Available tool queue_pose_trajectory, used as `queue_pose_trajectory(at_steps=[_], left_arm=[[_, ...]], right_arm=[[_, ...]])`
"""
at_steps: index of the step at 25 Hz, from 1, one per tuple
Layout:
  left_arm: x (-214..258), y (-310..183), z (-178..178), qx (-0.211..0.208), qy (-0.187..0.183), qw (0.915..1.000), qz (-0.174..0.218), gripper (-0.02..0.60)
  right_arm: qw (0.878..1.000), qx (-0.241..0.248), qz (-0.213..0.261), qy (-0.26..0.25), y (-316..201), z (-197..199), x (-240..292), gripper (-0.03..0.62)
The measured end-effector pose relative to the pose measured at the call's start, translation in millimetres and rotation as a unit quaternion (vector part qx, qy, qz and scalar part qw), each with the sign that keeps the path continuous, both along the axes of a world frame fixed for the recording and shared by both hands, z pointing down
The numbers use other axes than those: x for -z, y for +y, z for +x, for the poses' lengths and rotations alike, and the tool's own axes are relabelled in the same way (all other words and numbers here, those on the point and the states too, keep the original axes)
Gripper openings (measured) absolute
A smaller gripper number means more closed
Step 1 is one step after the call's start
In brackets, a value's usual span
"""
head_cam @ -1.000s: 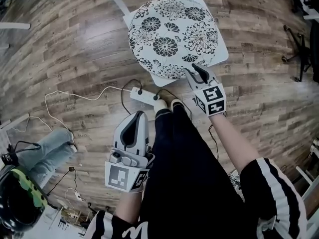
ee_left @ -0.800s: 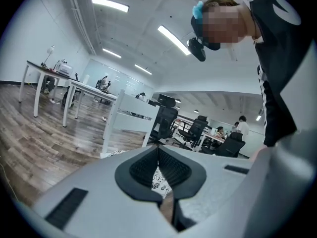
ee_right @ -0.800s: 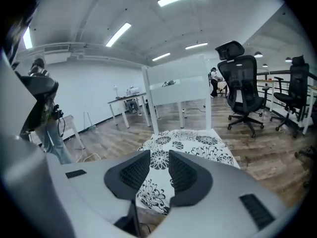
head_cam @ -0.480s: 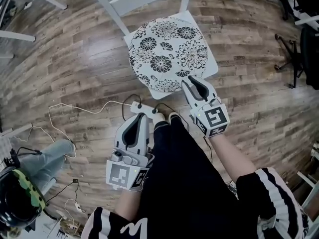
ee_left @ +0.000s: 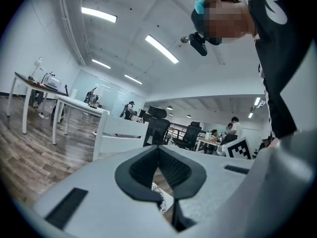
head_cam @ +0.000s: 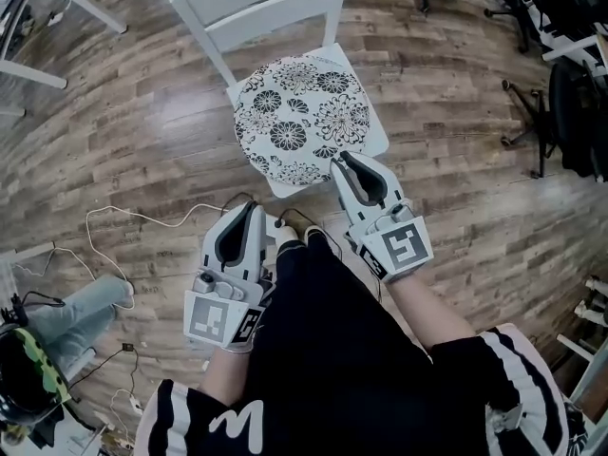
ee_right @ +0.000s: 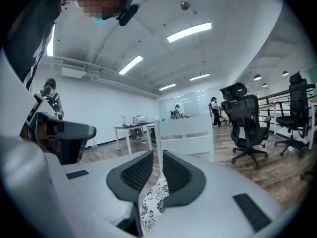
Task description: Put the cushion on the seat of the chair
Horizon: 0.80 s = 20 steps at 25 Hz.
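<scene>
The left gripper [ee_left: 157, 150] has its jaws pressed together at the tips, with nothing in them. The right gripper [ee_right: 154, 157] has its jaws a narrow slit apart and empty; a post of the chair [ee_right: 185, 133] shows through the slit.

Both gripper views catch only a sliver of the cushion [ee_right: 156, 195] below the pads. The head view shows the whole round flowered cushion [head_cam: 299, 122] lying flat on the chair [head_cam: 261, 3] seat. There the right gripper [head_cam: 344, 160] has its tip just at the seat's front corner, and the left gripper [head_cam: 249, 207] sits lower, over the floor [head_cam: 114, 141].

A second ago the right tip met the cushion's rim; it has since drawn back off it, and the chair back has come into view.

The left gripper now covers most of the white cable's [head_cam: 142, 218] near end, and the chair legs are hidden under the seat.
</scene>
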<state>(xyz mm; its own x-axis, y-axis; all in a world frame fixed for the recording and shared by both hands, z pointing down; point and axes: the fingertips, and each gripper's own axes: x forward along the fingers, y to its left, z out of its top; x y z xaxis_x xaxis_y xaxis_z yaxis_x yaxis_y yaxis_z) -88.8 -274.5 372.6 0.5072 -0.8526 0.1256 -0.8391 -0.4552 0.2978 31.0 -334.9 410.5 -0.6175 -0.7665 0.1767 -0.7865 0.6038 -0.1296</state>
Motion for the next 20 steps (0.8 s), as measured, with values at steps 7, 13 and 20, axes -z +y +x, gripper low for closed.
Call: queue_pose_trajectory(at_steps=[7, 13, 20], left_arm=[[32.5, 0.2, 11.7, -0.004, -0.007, 0.9995, 0.032, 0.006], [49.1, 12.0, 22.4, 0.001, -0.015, 0.9988, 0.046, 0.006], [79.6, 28.4, 17.5, 0.038, -0.008, 0.9952, 0.090, 0.006]], right_arm=[[0.998, 0.017, 0.050, -0.029, 10.5, 1.4, 62.2, 0.055], [0.996, 0.030, 0.070, -0.053, 22.9, 7.7, 89.7, 0.032], [0.992, 0.058, 0.081, -0.072, 41.4, 8.7, 104.6, 0.026]])
